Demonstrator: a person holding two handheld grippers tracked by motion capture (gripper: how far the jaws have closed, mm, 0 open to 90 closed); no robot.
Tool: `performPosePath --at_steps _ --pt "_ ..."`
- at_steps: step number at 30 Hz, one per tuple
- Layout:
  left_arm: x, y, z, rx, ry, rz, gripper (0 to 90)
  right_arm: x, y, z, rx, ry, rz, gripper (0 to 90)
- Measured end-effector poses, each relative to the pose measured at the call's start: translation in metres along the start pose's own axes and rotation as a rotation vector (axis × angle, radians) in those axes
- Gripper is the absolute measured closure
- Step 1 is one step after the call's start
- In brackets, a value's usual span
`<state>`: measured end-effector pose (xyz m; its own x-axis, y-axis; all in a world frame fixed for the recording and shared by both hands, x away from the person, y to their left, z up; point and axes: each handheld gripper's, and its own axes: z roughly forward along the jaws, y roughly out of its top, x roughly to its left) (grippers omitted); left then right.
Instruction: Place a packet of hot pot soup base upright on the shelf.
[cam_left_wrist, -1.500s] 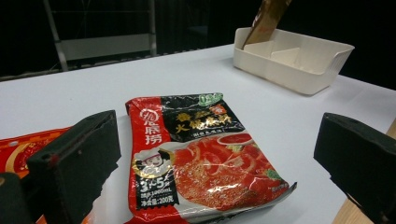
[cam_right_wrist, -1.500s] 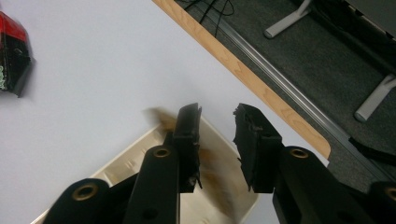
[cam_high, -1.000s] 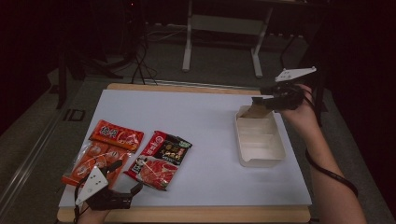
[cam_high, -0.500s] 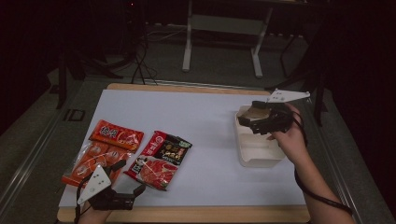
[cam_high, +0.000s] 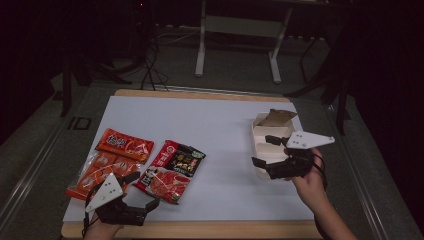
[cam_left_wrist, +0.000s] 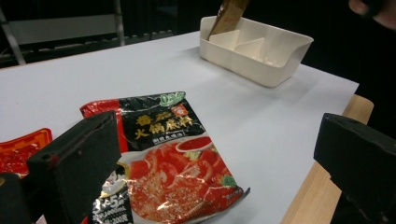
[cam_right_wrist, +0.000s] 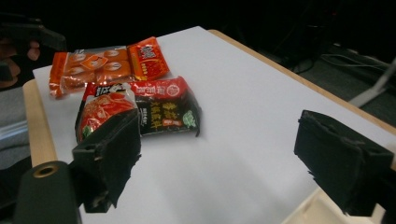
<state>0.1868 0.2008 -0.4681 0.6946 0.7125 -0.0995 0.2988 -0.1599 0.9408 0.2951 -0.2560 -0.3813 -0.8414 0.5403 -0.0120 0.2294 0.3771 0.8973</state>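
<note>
High view showed the right hand-held gripper (cam_high: 267, 152) over the near end of the cream tray (cam_high: 261, 131), jaws spread with nothing between them; they had just been opening. A brown packet (cam_high: 276, 118) stood tilted in the tray's far compartment. The left hand-held gripper (cam_high: 145, 189) hung at the desk's (cam_high: 220, 120) near edge, jaws spread and empty, just beside the red-and-black soup-base packet (cam_high: 176, 163), which overlapped a second red packet (cam_high: 162, 183). Two orange packets (cam_high: 102, 167) lay left of these. Judged risk: closing on the overlapped pair could lift both, or the glossy film could slip and drop off the near edge.
</note>
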Motion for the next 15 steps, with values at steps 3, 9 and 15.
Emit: performPosePath --at_steps 3,9,15 --pt "0.003 0.003 0.002 0.006 -0.008 0.007 1.1 0.01 -0.016 -0.01 -0.06 0.043 0.05 14.3" --pt "0.012 0.007 0.009 0.039 0.003 0.018 1.1 0.016 -0.027 -0.016 -0.088 0.076 0.076 13.2" --pt "0.02 0.011 0.018 0.076 0.009 0.028 1.1 0.025 -0.038 -0.025 -0.114 0.066 0.07 13.3"
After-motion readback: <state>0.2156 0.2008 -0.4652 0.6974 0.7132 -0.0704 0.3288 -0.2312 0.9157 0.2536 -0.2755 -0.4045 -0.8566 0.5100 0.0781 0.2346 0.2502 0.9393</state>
